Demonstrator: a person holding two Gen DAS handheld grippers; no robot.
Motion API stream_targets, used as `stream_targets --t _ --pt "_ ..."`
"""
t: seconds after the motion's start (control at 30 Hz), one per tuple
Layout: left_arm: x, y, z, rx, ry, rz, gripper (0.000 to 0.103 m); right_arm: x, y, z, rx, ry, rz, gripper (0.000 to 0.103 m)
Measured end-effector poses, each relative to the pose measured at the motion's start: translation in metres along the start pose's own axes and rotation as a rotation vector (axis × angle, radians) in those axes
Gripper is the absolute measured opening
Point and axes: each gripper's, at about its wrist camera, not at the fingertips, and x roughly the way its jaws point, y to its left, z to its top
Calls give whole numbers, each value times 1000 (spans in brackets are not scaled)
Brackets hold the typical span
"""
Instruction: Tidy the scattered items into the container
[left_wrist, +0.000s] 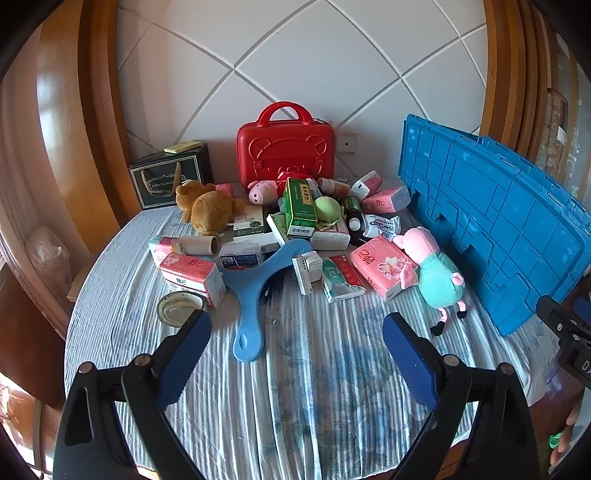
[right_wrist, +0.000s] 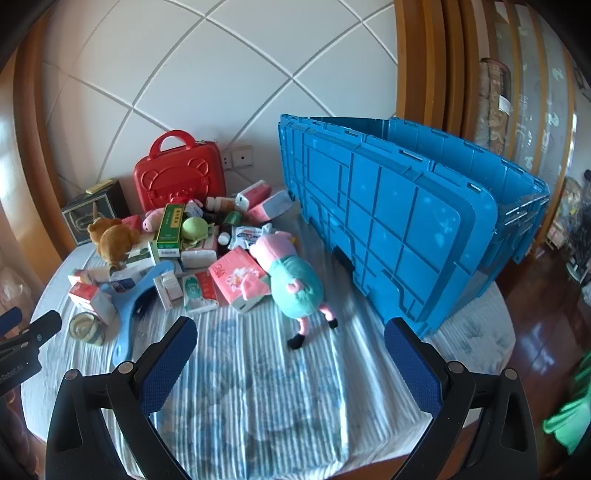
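Round bench (left_wrist: 314, 387) under a striped blue-and-white cloth. Left tongs (left_wrist: 297, 332) spread wide, nothing between them, hovering over bare cloth at 6 o'clock. Right tongs (right_wrist: 290, 339) likewise wide apart and empty.

Blue crate (right_wrist: 399, 229) sits at 3 o'clock on the bench, its ribbed lid flap hanging toward the clutter. Scattered pile lies from the centre toward 12 o'clock: green box (left_wrist: 300, 206), pink tissue pack (left_wrist: 382, 266), brown teddy bear (left_wrist: 207, 210), blue three-armed plastic piece (left_wrist: 255, 291), tape roll (left_wrist: 177, 306) at 9 o'clock. Pig plush in teal (right_wrist: 291, 280) lies face down between the pile and the crate, close to the flap. Red case (left_wrist: 286, 147) stands upright at 12 o'clock against the white wall, black gift bag (left_wrist: 170, 177) at 11.
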Motion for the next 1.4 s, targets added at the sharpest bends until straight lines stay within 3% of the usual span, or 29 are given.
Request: stream_targets --t 0.47,0.77,0.97,1.13,1.2,1.27,1.4 --pt "26 10 -7 18 48 -48 95 23 7 -8 -7 68 -9 103" --pt "86 30 -22 -18 190 -38 95 72 -2 -17 -28 176 -17 103" --pt "126 14 -20 -48 262 4 89 134 -8 -10 -68 273 72 103" --pt "159 -5 -6 -66 277 35 87 176 1 4 -135 306 163 103" --pt "172 -7 -1 -74 272 54 78 190 9 9 -160 312 213 103" --pt "187 -6 4 -83 277 65 73 204 22 12 -188 327 253 99" --pt "222 -4 14 -99 299 48 66 226 49 13 -208 370 336 78"
